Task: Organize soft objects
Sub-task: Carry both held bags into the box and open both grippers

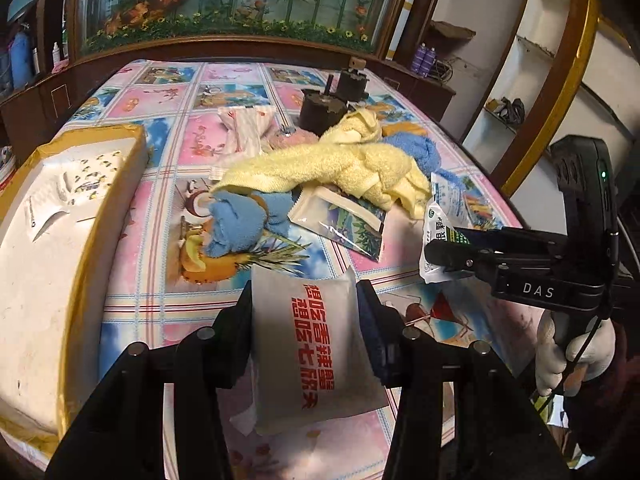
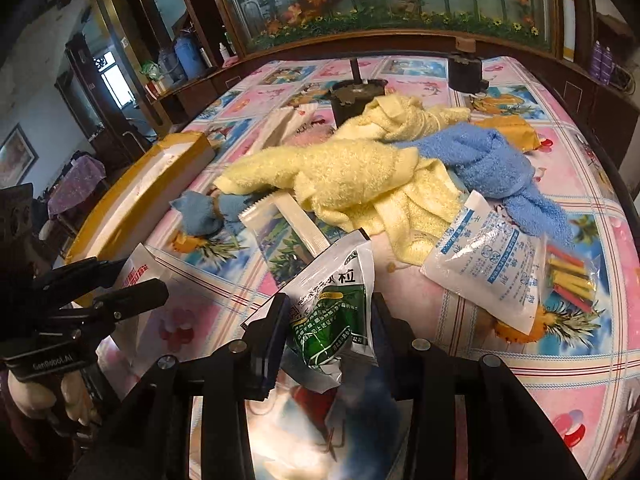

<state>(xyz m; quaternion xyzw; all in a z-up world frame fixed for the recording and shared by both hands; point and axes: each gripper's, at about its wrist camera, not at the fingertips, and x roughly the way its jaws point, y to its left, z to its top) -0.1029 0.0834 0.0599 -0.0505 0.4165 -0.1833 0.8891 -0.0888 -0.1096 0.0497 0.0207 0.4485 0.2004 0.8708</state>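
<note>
The left tool (image 1: 304, 312) points forward over the near edge of the table (image 1: 168, 152). It is pinching a white packet with red letters (image 1: 312, 348) between its two fingers. The packet stands almost upright, lifted a little above the cloth.

The right tool (image 2: 328, 320) also points forward, a bit lower and to the right of the left one. It is pinching a green and white packet (image 2: 332, 312), which is crumpled and tilted. In the left wrist view this tool comes in from the right side, and a hand in a white glove (image 1: 572, 352) grips its handle. In the right wrist view the left tool shows at the left edge, with a gloved hand (image 2: 48, 396) under it.

The two tools are near each other but do not touch.

In the middle of the table lies a heap of soft things. A yellow towel (image 2: 352, 176) sprawls on top. A blue towel (image 2: 480, 156) lies beside it, touching it. A small blue cloth (image 1: 236, 220) lies to the left of the heap. A clear flat packet (image 1: 340, 220) peeks out from under the yellow towel. A white pouch with blue letters (image 2: 484, 264) lies on the right, just beside a little bag of coloured sticks (image 2: 568, 280).

A white box with yellow tape (image 1: 60, 220) sits on the left side of the table. Two dark pots (image 1: 320, 110) stand at the back.
</note>
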